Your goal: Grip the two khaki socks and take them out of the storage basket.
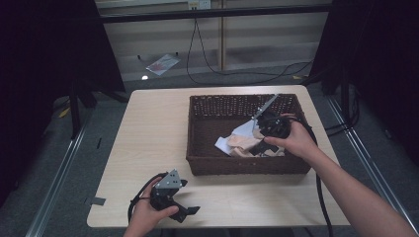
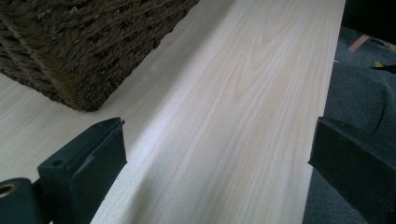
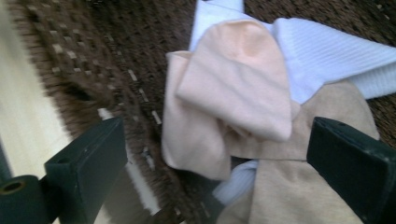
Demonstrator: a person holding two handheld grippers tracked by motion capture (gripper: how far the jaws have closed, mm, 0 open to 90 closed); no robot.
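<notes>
Reaching in from the lower right of the high view, the person's right forearm is extended over the near right corner of the wicker basket (image 1: 197,133), and the right hand (image 1: 296,140) is wrapped around the right gripper (image 1: 264,129), which is held inside the basket and angled down toward the cloth pieces. In the right gripper view the jaws are seen spread wide, with nothing pinched between them; a peach cloth (image 3: 233,88) lies between the two jaw tips, folded over a tan cloth (image 3: 317,140), and a white ribbed cloth (image 3: 327,56) lies beneath both against the dark woven basket floor (image 3: 140,37). The left hand (image 1: 146,215) is positioned at the near edge of the wooden table (image 1: 148,128), in front of the basket's near left corner, and the left gripper (image 1: 190,211) is held low over the tabletop with its grey plate uppermost. In the left gripper view the jaws are seen spread apart over bare wood, gripping nothing, with the basket's woven outer wall (image 2: 88,51) just ahead at the upper left. No brand, label or legible writing can be made out on the grippers, basket or cloths.
</notes>
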